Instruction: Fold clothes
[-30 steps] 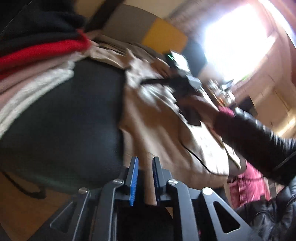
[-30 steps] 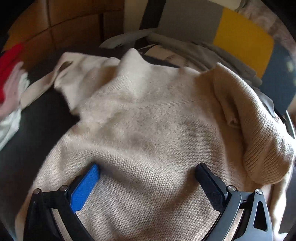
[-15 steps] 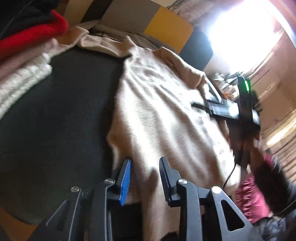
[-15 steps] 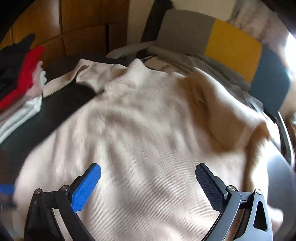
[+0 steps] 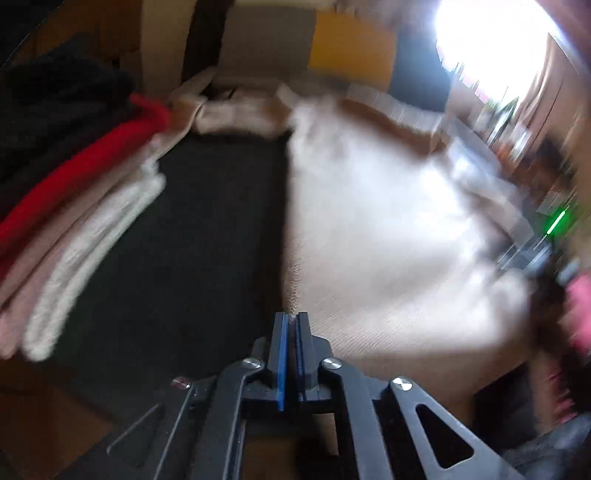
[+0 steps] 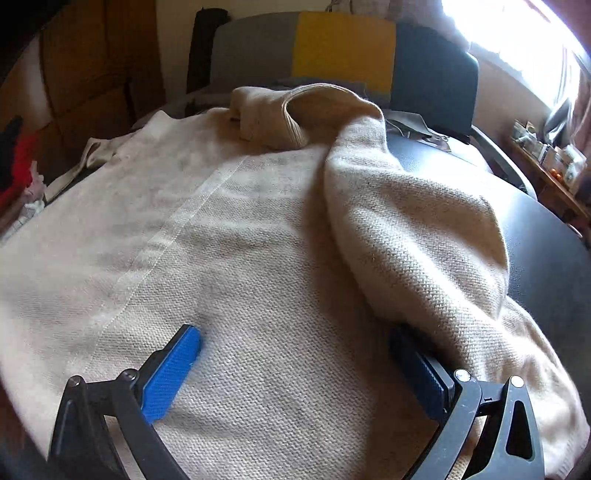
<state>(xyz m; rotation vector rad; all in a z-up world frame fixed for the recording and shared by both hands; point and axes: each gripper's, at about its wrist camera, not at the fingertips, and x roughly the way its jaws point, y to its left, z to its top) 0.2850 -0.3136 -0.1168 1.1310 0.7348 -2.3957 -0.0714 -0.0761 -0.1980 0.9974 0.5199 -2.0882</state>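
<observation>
A cream knit sweater (image 6: 258, 240) lies spread on a dark table (image 6: 546, 240), with one sleeve (image 6: 413, 221) folded over its right side and its cuff (image 6: 288, 118) near the collar end. My right gripper (image 6: 295, 354) is open, low over the sweater's near part, its right finger under the sleeve's fold. In the blurred left wrist view the sweater (image 5: 369, 229) lies right of bare dark table (image 5: 207, 229). My left gripper (image 5: 291, 325) is shut on the sweater's near left edge. The right gripper shows blurred at the far right (image 5: 543, 251).
A stack of folded clothes (image 5: 74, 177), black, red, pink and white, sits on the table's left side. A grey, yellow and blue chair back (image 6: 340, 48) stands behind the table. A bright window (image 6: 517, 26) and a cluttered shelf (image 6: 550, 155) are at the right.
My left gripper has closed on the sweater's edge. My right gripper has pulled back toward the sweater's near right part, next to the folded sleeve.
</observation>
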